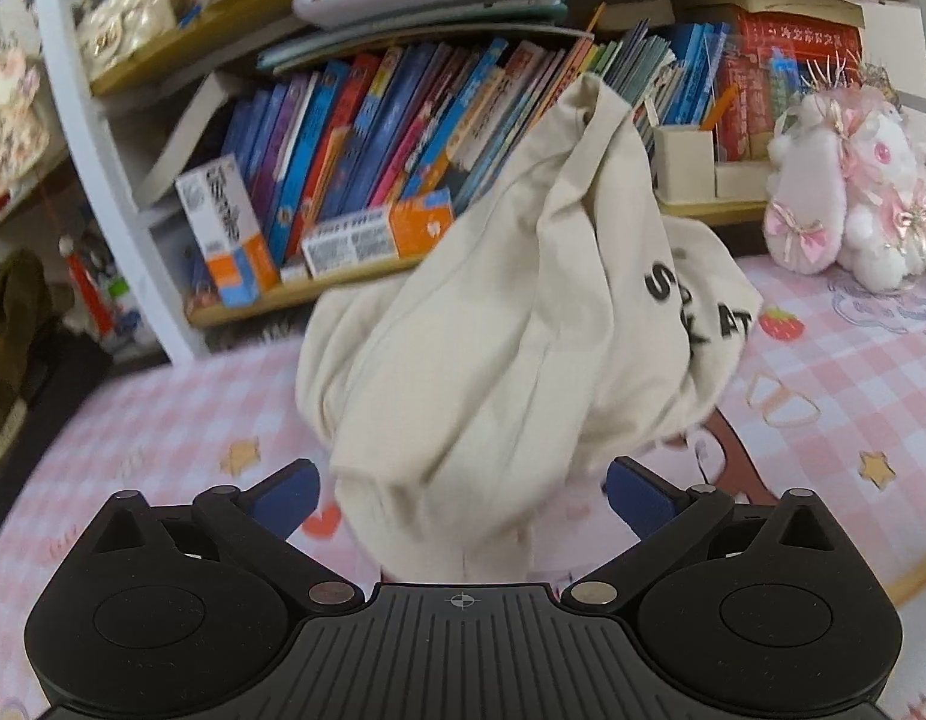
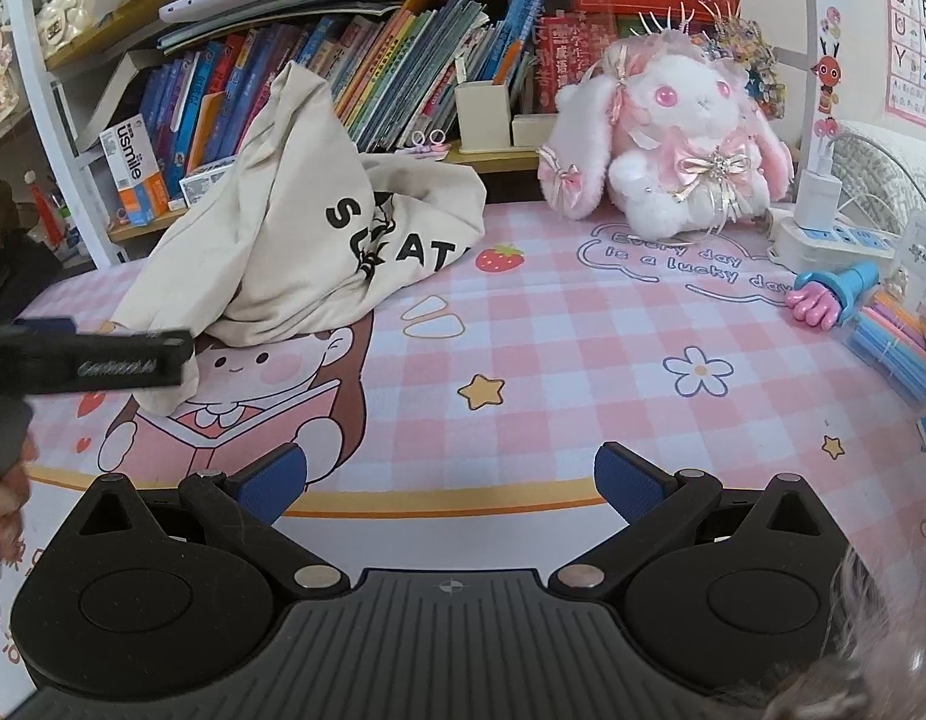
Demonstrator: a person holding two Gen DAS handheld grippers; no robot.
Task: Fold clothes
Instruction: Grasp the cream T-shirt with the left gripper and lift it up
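The left gripper (image 1: 463, 495), black with blue pads, stands spread just before the cream cotton garment with black lettering (image 1: 511, 324), pinching nothing. The right gripper (image 2: 450, 483) is likewise spread over bare pink checked tablecloth (image 2: 583, 360). The garment sits crumpled in a peaked heap toward the bookshelf (image 2: 319, 78). Folding looks barely begun; next, take hold of an edge and spread it flat.
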